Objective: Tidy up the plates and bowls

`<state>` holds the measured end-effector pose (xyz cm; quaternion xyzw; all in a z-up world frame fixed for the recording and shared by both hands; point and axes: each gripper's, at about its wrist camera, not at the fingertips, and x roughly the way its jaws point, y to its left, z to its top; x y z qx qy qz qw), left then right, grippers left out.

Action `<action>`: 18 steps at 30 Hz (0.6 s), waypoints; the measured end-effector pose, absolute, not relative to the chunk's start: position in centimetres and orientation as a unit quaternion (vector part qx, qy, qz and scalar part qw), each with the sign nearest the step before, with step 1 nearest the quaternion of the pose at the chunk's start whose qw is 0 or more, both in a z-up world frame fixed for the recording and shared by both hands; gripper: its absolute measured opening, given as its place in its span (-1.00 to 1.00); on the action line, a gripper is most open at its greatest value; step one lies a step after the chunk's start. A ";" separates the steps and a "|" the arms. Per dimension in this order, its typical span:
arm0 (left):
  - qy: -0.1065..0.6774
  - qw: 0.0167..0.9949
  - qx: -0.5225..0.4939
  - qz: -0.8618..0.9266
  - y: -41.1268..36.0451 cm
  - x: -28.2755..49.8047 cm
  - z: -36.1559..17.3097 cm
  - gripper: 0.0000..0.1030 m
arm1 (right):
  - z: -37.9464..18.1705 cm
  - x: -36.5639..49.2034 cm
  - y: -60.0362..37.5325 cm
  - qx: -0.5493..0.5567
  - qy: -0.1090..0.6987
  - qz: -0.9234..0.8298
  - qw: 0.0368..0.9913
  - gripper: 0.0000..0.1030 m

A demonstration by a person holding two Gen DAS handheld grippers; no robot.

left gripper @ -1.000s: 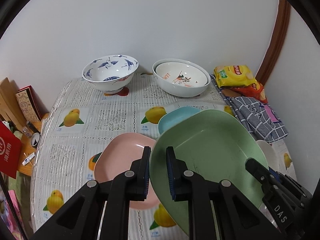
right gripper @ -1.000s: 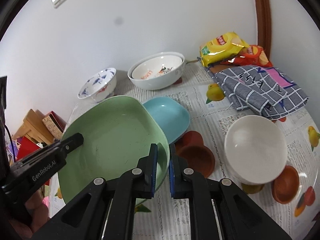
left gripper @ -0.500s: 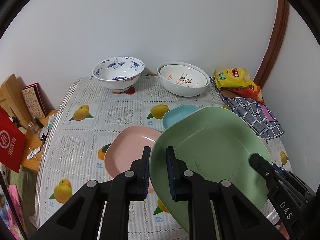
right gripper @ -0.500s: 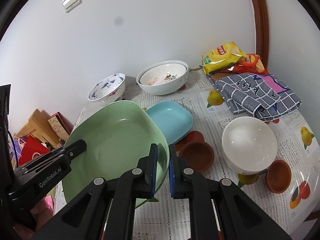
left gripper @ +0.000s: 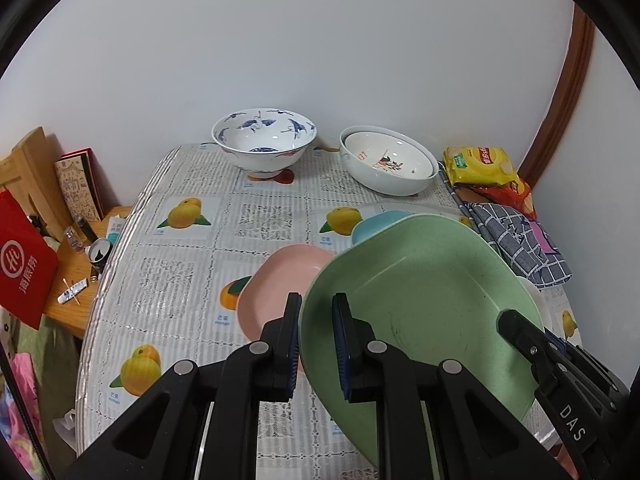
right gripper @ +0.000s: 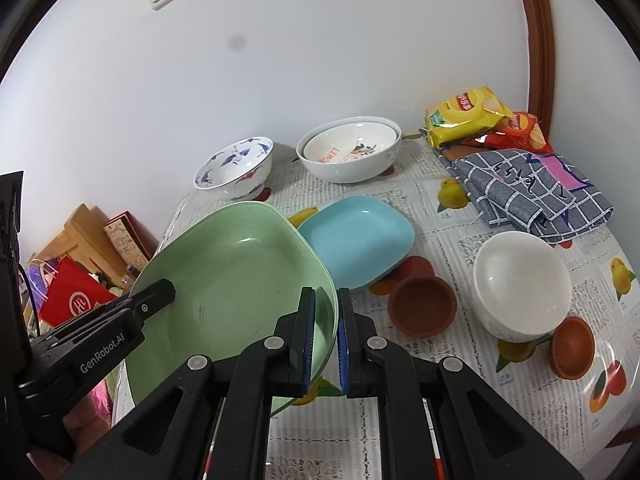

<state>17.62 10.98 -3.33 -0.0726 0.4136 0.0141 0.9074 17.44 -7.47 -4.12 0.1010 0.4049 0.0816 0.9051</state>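
Note:
A large green plate [left gripper: 420, 300] [right gripper: 236, 280] hangs in the air above the table, tilted. My left gripper [left gripper: 316, 344] is shut on its left rim and my right gripper [right gripper: 326, 332] is shut on its right rim. Under it lie a pink plate [left gripper: 276, 280] and a blue plate [right gripper: 360, 236] [left gripper: 376, 224]. A blue-patterned bowl [left gripper: 264, 144] [right gripper: 236, 168] and two nested white bowls [left gripper: 388, 164] [right gripper: 352, 152] stand at the back. A white bowl [right gripper: 524, 284] and two brown bowls [right gripper: 420, 304] [right gripper: 572, 344] stand at the right.
A folded checked cloth [right gripper: 532, 192] and snack bags [right gripper: 468, 116] lie at the back right by the wall. A low wooden shelf with a red bag [left gripper: 24, 256] stands beyond the table's left edge.
Both grippers have lifted the green plate higher and drawn it back toward me; the table and bowls look farther away.

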 end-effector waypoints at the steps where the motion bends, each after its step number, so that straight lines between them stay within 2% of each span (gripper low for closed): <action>1: 0.414 0.907 -0.074 0.015 11.1 17.6 -3.3 -0.71 | -4.1 17.5 -7.3 0.100 0.405 0.083 0.905 -0.80; 18: 0.417 0.904 -0.091 0.025 13.5 17.4 -4.1 -0.71 | -4.7 17.7 -5.0 0.085 0.409 0.092 0.904 -0.80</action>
